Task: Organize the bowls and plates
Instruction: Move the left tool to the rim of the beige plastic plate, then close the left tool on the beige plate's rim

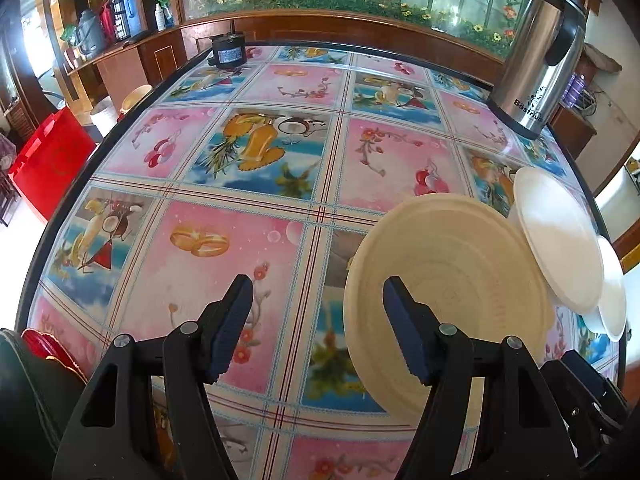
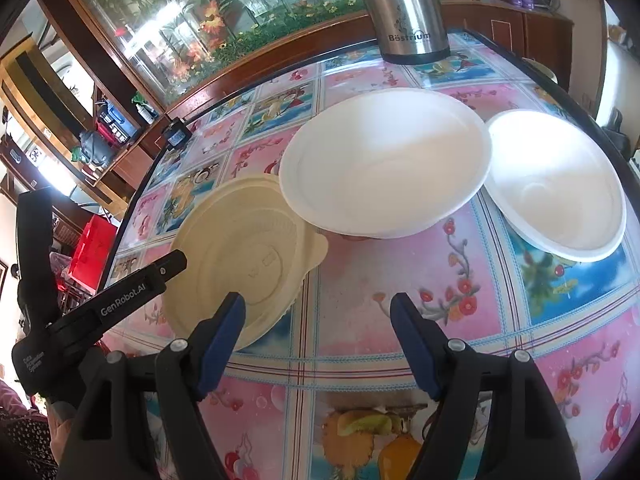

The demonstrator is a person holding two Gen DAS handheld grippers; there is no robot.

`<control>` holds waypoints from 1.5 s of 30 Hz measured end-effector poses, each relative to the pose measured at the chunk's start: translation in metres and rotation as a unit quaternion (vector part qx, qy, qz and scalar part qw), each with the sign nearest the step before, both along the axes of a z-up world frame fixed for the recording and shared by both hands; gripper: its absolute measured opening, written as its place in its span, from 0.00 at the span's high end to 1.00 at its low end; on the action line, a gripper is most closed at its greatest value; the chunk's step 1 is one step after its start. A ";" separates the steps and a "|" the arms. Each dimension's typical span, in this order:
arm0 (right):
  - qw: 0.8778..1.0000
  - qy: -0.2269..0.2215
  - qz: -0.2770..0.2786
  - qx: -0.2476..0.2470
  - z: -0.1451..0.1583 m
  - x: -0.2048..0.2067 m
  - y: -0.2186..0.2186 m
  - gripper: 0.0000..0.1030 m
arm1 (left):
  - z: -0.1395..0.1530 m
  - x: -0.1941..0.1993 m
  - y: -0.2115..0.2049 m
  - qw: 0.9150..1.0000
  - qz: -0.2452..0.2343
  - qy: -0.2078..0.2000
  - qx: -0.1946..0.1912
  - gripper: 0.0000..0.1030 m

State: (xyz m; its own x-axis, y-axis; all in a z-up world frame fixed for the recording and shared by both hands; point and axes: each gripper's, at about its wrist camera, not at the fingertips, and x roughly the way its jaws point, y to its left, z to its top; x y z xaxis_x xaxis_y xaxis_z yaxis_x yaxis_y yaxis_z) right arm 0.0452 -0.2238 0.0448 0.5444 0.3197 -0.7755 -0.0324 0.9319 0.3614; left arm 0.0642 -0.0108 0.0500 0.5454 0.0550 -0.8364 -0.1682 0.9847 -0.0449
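Note:
A cream round plate (image 1: 448, 300) (image 2: 244, 256) lies on the patterned table. Behind it a white plate (image 2: 384, 164) (image 1: 560, 240) sits raised on something hidden beneath it. A white bowl (image 2: 556, 184) (image 1: 612, 296) stands to its right. My left gripper (image 1: 318, 320) is open and empty, its right finger over the cream plate's near edge; it also shows in the right wrist view (image 2: 172, 264). My right gripper (image 2: 318, 336) is open and empty above bare tablecloth, in front of the dishes.
A steel thermos jug (image 1: 540, 52) (image 2: 404, 8) stands at the table's far right. A small black device (image 1: 228, 52) sits at the far edge. A red bag (image 1: 48, 160) stands on the floor left of the table. A wooden cabinet with a painted glass panel runs behind.

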 end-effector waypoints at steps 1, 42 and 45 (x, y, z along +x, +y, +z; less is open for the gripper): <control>1.000 0.001 -0.001 -0.001 -0.001 0.001 0.000 0.27 | -0.001 0.001 -0.001 1.000 0.000 0.001 0.002 0.34; 1.000 0.013 0.006 -0.019 -0.010 0.027 0.006 0.53 | -0.027 0.033 -0.009 0.999 -0.002 0.030 -0.014 0.34; 1.000 0.008 0.011 -0.015 -0.009 0.026 0.007 0.75 | -0.026 0.028 -0.009 0.999 -0.009 0.021 -0.028 0.42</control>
